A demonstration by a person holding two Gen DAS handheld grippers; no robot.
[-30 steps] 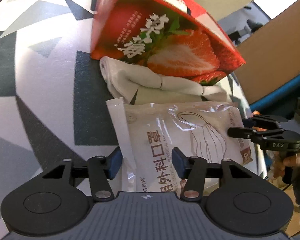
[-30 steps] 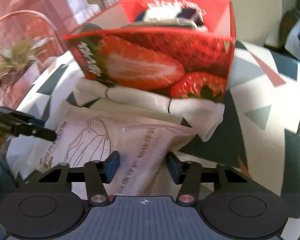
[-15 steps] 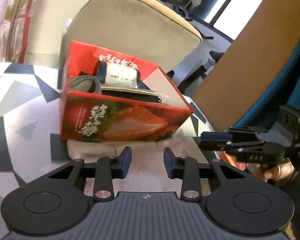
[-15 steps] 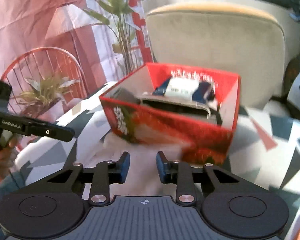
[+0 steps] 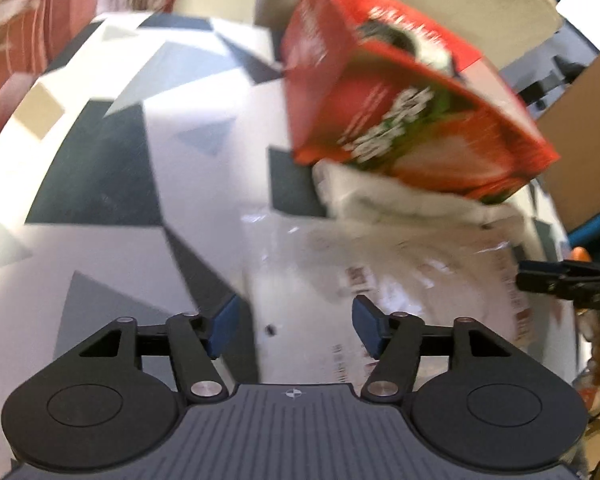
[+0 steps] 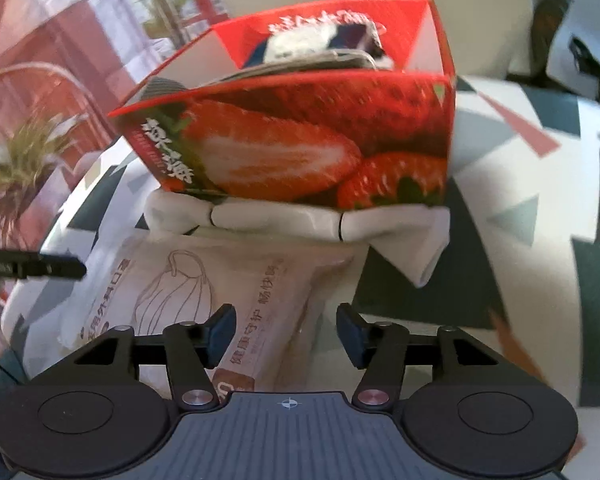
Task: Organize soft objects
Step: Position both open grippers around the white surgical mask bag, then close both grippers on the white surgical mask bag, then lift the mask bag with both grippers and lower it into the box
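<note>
Plainly, both tongs stand spread and pinch nothing; their jaws have just been opening. The left tongs (image 5: 294, 326) hover over the near edge of the mask packet (image 5: 400, 280), which lies flat on the patterned table (image 5: 100, 184) directly ahead of them and reaches across to the right tongs (image 6: 282, 334), with one end of it below and between their jaws. Just beyond the packet, farther from both tongs, a folded white cloth (image 6: 284, 220) lies touching the foot of the red strawberry box (image 6: 300, 144), which already holds a few things.

The packet looks light, thin and floppy, its clear plastic slick, so it will likely sag and may slide out of a shallow bite. A hold well in from each short end seems safest, one pair of tongs to a side, so it lifts level. The cloth is soft and limp; it will probably want a deep bite on the thick fold.
</note>
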